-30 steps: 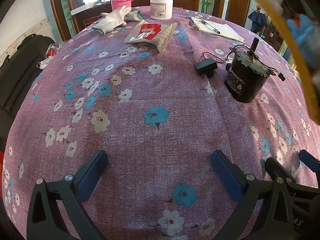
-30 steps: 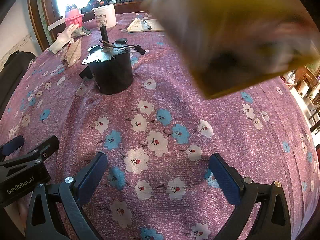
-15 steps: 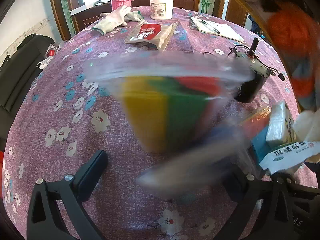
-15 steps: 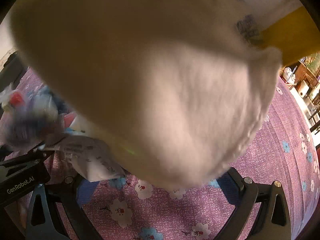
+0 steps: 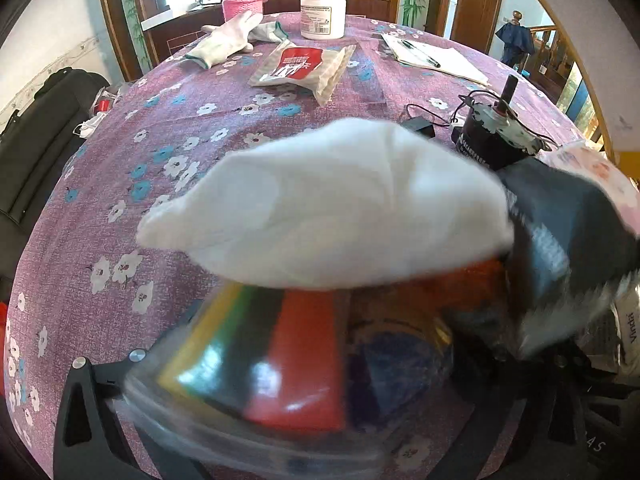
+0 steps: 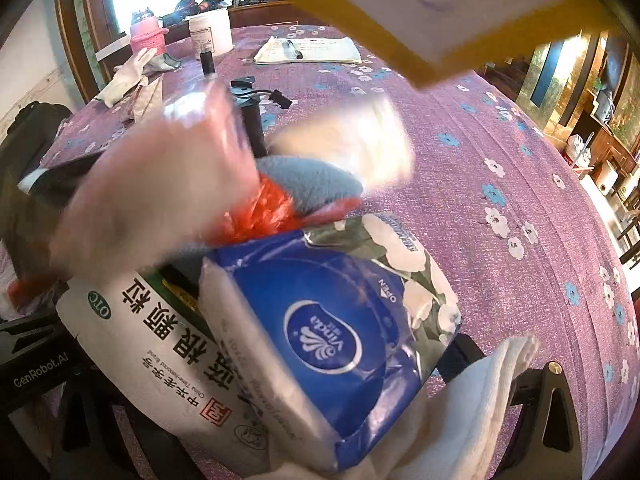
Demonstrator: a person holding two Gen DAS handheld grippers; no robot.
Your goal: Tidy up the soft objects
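Observation:
A heap of soft things lies tumbled on the purple flowered tablecloth (image 5: pixel 120 240) right before both grippers. In the left wrist view a white padded cloth (image 5: pixel 328 200) sits over a clear pack of coloured sponges (image 5: pixel 260 360), with a dark packet (image 5: pixel 560 232) to its right. The right wrist view shows a blue Vinda tissue pack (image 6: pixel 332 328), a white medicine bag (image 6: pixel 160 340), a white towel (image 6: pixel 480 400), a grey plush (image 6: pixel 308 184) and a blurred pink packet (image 6: pixel 160 184). The heap hides the fingertips of my left gripper (image 5: pixel 316 320) and right gripper (image 6: pixel 314 320). Their arms stand wide apart.
A yellow-edged container (image 6: pixel 440 20) hangs overhead. A black motor (image 5: pixel 492 140) with wires stands behind the heap. Farther back are white gloves (image 5: pixel 228 40), a red-and-white packet (image 5: pixel 304 66), a white jar (image 5: pixel 323 14), a pink cup (image 5: pixel 244 2) and a notepad (image 5: pixel 432 56).
The cloth before both grippers was bare a second ago. Soft things have dropped from the container above and landed in a heap over the fingers. Neither gripper has moved.

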